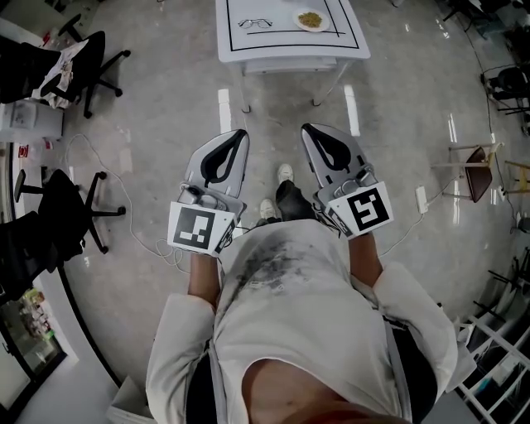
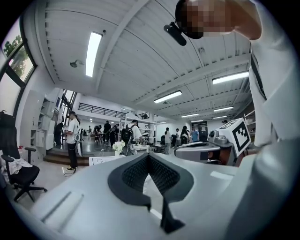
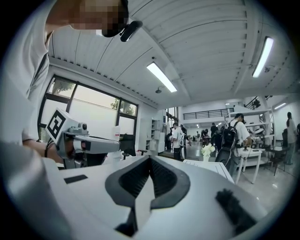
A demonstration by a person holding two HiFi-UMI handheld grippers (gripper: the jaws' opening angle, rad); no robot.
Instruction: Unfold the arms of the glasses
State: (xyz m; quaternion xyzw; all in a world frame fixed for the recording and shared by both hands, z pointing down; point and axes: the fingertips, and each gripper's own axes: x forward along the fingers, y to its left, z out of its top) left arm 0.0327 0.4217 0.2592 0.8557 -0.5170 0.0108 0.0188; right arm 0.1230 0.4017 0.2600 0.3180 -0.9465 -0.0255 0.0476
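The glasses [image 1: 254, 23] are thin and dark-framed. They lie on a white table [image 1: 356, 45] far ahead of me, across open floor. In the head view both grippers are held close to my torso and point toward that table. My left gripper [image 1: 241, 134] has its jaws together with nothing between them, as the left gripper view [image 2: 149, 156] also shows. My right gripper [image 1: 307, 129] is likewise shut and empty, and the right gripper view [image 3: 150, 157] confirms it. The glasses are too small to make out in either gripper view.
A small white vase of flowers [image 1: 310, 19] stands on the table to the right of the glasses. Black office chairs [image 1: 83, 62] [image 1: 62, 207] and a floor cable [image 1: 141, 240] are on the left. A wooden chair [image 1: 476, 170] is on the right. Several people [image 2: 72, 138] stand in the background.
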